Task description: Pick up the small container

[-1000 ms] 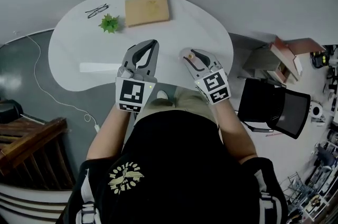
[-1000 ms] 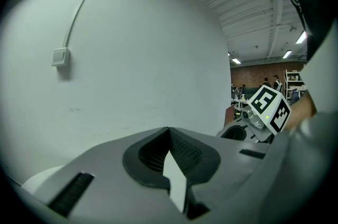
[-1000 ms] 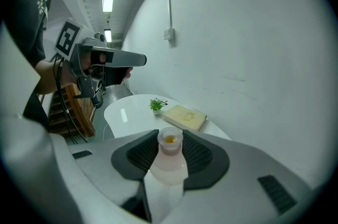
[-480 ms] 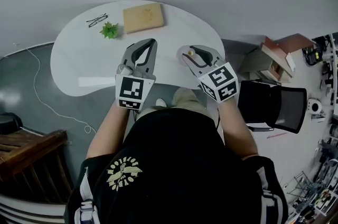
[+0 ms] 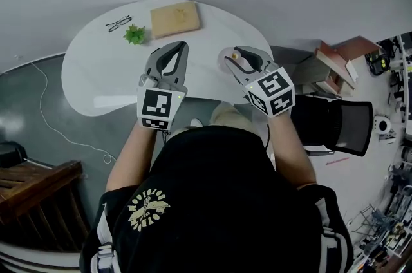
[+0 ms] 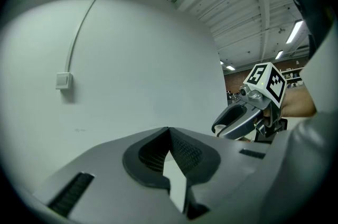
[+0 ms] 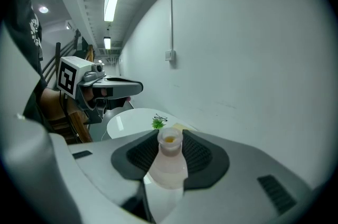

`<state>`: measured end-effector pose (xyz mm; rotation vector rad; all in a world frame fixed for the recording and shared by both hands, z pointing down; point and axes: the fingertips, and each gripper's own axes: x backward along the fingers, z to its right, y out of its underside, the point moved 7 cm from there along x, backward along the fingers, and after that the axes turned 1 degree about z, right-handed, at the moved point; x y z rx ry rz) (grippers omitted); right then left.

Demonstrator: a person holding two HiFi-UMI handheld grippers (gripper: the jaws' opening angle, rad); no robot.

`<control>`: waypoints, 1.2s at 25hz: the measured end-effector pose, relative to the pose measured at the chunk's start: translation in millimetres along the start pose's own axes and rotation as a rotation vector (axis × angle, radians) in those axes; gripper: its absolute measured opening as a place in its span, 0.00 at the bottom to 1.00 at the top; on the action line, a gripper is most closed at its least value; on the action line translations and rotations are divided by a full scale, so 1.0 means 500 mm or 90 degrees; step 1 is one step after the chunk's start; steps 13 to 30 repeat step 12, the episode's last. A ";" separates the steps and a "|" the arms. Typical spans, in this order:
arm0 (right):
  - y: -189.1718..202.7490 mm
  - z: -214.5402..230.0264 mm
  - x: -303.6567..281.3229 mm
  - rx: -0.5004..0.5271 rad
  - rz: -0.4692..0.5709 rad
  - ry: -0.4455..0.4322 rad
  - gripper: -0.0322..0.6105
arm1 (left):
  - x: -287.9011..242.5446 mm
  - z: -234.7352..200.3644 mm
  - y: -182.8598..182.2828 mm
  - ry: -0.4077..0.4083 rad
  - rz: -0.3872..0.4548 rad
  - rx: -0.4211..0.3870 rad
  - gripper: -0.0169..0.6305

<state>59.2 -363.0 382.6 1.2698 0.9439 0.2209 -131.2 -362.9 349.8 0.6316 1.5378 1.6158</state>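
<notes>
So the right gripper (image 7: 170,139) is clamped on the small translucent plastic container (image 7: 170,170). It's a little bottle with an open neck and something yellowish inside, upright between the ribbed pads. In the head view it's held up over the near right part of the white rounded table (image 5: 96,78). The left gripper (image 6: 169,132) sits just to its left, clenched on nothing. On the far side of the table: a small green plant (image 5: 134,34), a tan board (image 5: 175,18) and dark-rimmed glasses (image 5: 119,23).
</notes>
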 end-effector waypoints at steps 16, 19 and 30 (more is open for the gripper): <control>0.037 0.031 -0.028 -0.006 -0.010 -0.017 0.29 | -0.060 0.007 0.017 0.003 0.004 0.010 0.06; 0.037 0.031 -0.028 -0.006 -0.010 -0.017 0.29 | -0.060 0.007 0.017 0.003 0.004 0.010 0.06; 0.037 0.031 -0.028 -0.006 -0.010 -0.017 0.29 | -0.060 0.007 0.017 0.003 0.004 0.010 0.06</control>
